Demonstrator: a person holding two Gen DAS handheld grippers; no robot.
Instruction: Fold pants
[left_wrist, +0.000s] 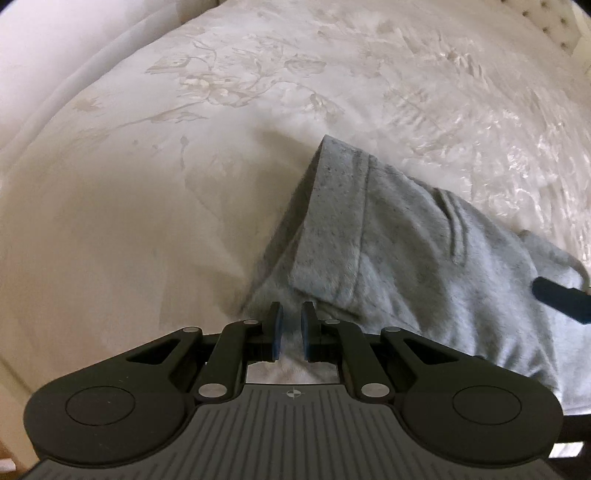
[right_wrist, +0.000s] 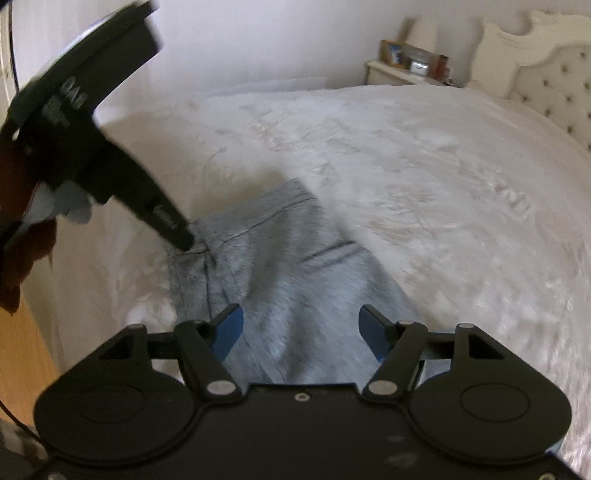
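Note:
Grey sweat pants (left_wrist: 406, 240) lie folded on a white bed, with a hemmed edge toward the far side. My left gripper (left_wrist: 291, 317) points steeply down at the near left corner of the pants, shut on a pinch of grey fabric that rises to its pads. In the right wrist view the left gripper (right_wrist: 184, 240) meets the pants (right_wrist: 295, 266) at a seam on their left edge. My right gripper (right_wrist: 300, 314) hovers over the middle of the pants, jaws wide and nothing pressed between the blue pads. One of its fingers (left_wrist: 557, 297) shows at the right edge of the left wrist view.
The bed cover (left_wrist: 184, 184) is white with pale embroidered flowers and spreads wide beyond the pants. A tufted headboard (right_wrist: 554, 85) and a nightstand (right_wrist: 402, 68) with small items stand at the far right. Wooden floor (right_wrist: 22, 350) shows at the left.

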